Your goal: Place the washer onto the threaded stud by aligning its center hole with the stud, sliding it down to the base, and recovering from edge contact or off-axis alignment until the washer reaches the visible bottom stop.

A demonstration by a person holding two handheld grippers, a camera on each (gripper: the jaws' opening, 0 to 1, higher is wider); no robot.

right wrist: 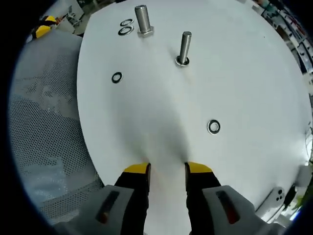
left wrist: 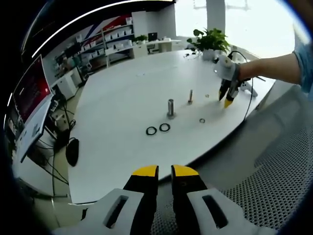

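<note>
With nothing picked yet, the right claw (right wrist: 167, 169) hovered spread over the bench (right wrist: 244, 73); next it needed to pinch the washer (right wrist: 213, 127).

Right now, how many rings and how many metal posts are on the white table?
Flat metal ring washers: 4
Upright silver threaded metal studs: 2
Total: 6
</note>
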